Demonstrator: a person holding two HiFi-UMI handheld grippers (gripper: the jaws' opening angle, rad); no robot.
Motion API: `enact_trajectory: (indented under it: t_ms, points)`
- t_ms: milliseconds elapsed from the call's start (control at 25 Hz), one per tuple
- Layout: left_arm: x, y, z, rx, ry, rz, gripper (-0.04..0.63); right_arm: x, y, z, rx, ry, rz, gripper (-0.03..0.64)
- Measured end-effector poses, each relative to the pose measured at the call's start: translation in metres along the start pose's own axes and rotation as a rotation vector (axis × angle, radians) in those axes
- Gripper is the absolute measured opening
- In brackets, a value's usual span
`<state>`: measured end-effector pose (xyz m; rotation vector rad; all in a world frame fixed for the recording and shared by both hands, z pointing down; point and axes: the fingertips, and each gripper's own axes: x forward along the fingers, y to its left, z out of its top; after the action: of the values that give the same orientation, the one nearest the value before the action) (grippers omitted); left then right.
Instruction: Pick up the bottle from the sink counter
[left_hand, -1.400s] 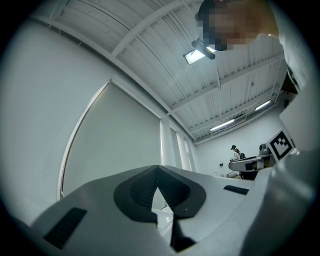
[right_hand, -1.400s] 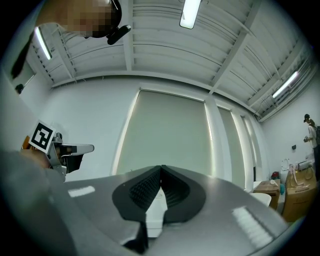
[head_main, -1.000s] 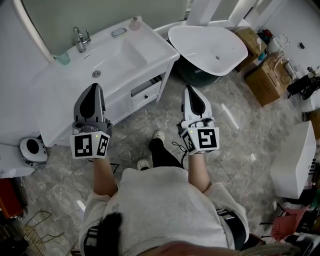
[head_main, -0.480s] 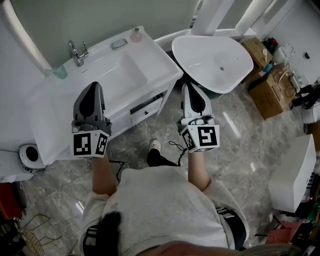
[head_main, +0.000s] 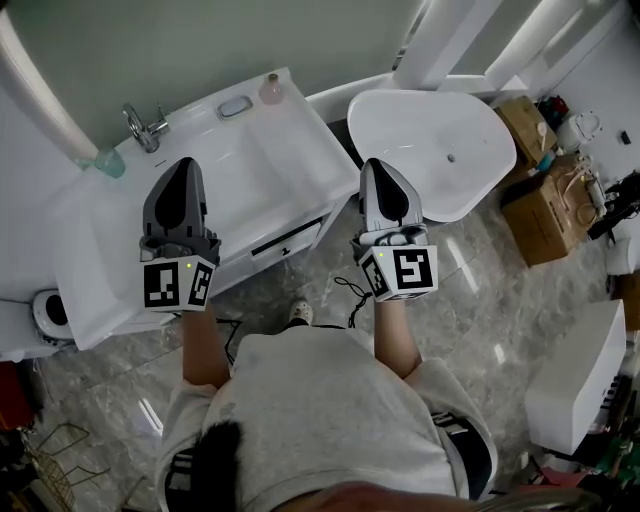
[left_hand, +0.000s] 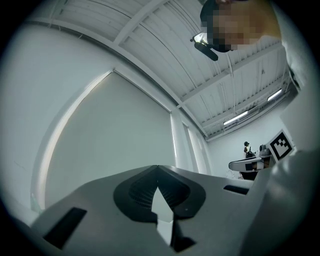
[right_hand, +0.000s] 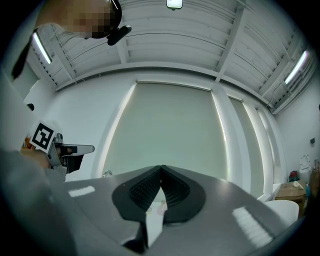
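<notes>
Bottle (head_main: 270, 90) small, pinkish, label unreadable, at back edge of sink counter (head_main: 312, 152). Left gripper (head_main: 181, 166) and right gripper (head_main: 377, 165) both pinched closed, empty, well apart from bottle.

White sink table (head_main: 95, 250) stood on the grey marble floor (head_main: 470, 290), with the basin (head_main: 240, 165) sunk in its top. Along the back edge sat a chrome faucet (head_main: 143, 127), a teal cup (head_main: 110, 163) left of it, and an oval soap dish (head_main: 236, 106) to its right. A pinkish bottle (head_main: 270, 90) stood just beside the dish, near the right corner.
</notes>
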<state>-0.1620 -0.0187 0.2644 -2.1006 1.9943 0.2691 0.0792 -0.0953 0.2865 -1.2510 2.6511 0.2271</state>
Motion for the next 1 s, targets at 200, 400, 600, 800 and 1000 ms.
enact_trajectory:
  t_ms: [200,400,600,800,1000]
  points:
    - [0.037,-0.001,-0.01,0.002,-0.014,0.017,0.008,0.028,-0.025,-0.009,-0.006,-0.004,0.026,-0.002]
    - [0.064,-0.009,-0.021,0.01,0.0,0.01,0.008,0.047,-0.045,-0.02,-0.01,0.012,0.043,0.0]
    - [0.083,-0.007,-0.03,0.024,0.017,0.001,0.007,0.064,-0.052,-0.034,0.004,0.027,0.05,-0.001]
    - [0.109,0.005,-0.036,0.021,0.021,-0.012,0.008,0.087,-0.059,-0.039,0.011,0.026,0.04,0.0]
    - [0.142,0.015,-0.033,0.032,0.004,-0.041,0.008,0.119,-0.068,-0.036,0.007,0.005,0.032,0.0]
